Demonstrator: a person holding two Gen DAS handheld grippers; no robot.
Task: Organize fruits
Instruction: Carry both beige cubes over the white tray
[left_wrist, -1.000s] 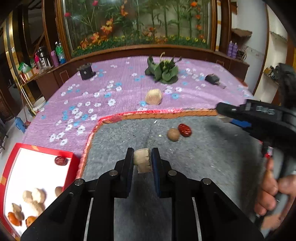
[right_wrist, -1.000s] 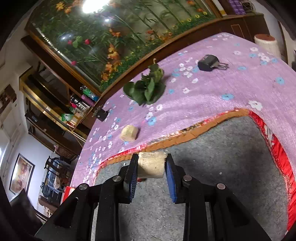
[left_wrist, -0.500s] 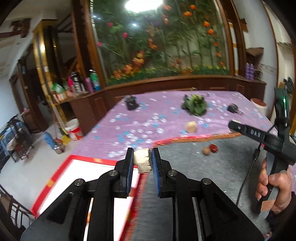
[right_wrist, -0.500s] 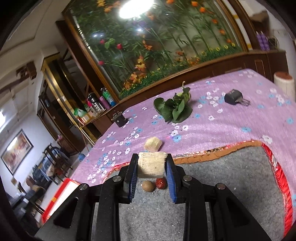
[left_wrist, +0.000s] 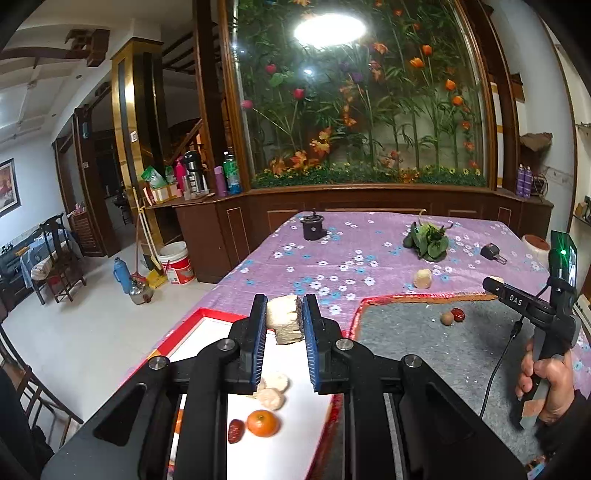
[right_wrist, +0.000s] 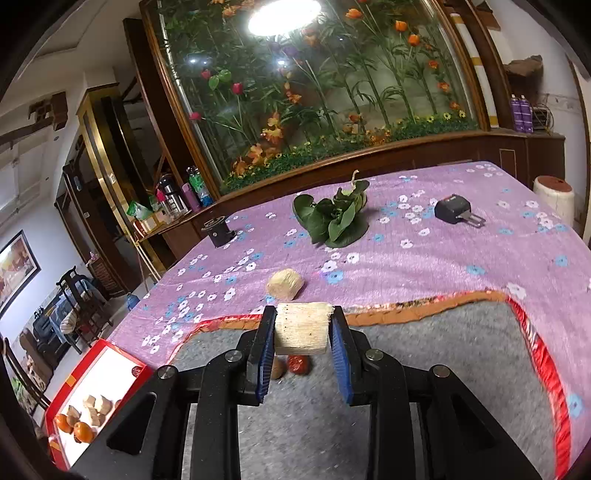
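My left gripper (left_wrist: 284, 325) is shut on a pale fibrous fruit chunk (left_wrist: 282, 319) and hangs over the red-rimmed white tray (left_wrist: 207, 325). On the tray lie an orange (left_wrist: 262, 423), a red date (left_wrist: 235, 431) and pale chunks (left_wrist: 272, 391). My right gripper (right_wrist: 301, 332) is shut on a larger pale chunk (right_wrist: 301, 326) above the grey mat (right_wrist: 424, 369). A brown round fruit (right_wrist: 277, 369) and a red date (right_wrist: 298, 364) lie on the mat just under it. Another pale chunk (right_wrist: 285, 284) rests on the purple cloth (right_wrist: 406, 251). The tray (right_wrist: 107, 354) shows at the lower left in the right wrist view.
A leafy green bunch (right_wrist: 334, 218), a black plug (right_wrist: 452, 212) and a small black device (right_wrist: 219, 230) sit farther back on the cloth. A wooden cabinet with a flower display stands behind the table. A hand (left_wrist: 546, 384) holds the right gripper handle.
My left gripper has swung left and up with its chunk, from over the grey mat to over the tray. The right gripper rolled level, still holding its chunk.
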